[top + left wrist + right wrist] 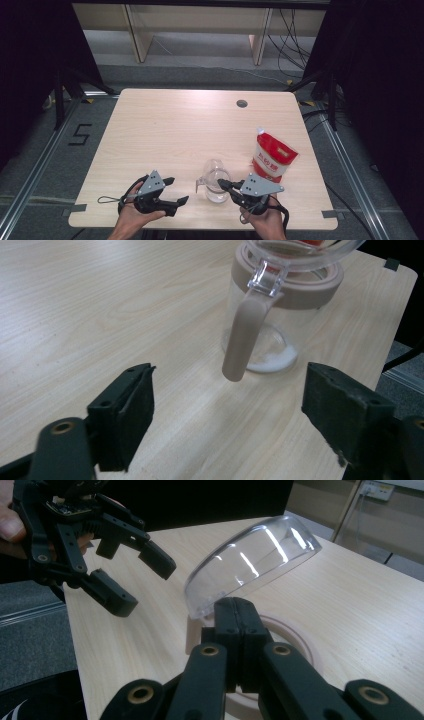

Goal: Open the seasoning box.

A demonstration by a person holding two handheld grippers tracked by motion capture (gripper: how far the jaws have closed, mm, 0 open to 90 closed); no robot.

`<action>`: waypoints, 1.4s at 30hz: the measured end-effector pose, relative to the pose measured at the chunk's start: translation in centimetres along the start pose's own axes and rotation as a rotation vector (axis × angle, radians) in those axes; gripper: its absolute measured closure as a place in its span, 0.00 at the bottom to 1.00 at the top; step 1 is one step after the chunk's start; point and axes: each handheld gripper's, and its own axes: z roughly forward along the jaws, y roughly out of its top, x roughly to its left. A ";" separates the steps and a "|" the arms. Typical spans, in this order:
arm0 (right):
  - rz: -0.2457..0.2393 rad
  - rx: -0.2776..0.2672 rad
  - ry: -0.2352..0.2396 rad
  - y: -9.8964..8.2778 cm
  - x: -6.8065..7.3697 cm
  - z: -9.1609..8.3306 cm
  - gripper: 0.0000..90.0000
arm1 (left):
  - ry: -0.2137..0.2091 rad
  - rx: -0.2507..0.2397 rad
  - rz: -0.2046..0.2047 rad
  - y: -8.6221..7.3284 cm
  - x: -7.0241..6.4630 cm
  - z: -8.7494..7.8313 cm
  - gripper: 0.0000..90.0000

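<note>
The right gripper (235, 630), fingers pressed together, props open the clear lid (252, 562) of the glass jar (216, 185) beside the red sugar pouch (272, 159); the left gripper (227, 415), fingers spread, faces the jar's handle (245, 332). Filling looks barely begun.

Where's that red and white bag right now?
In the high view the red and white bag stands upright on the table's right half, just behind and right of the clear jug.
</note>
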 end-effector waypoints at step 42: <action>0.041 -0.032 -0.065 -1.5 -2.4 -3.3 0.78 | 0.063 0.046 0.012 -2.7 -0.1 -0.4 0.20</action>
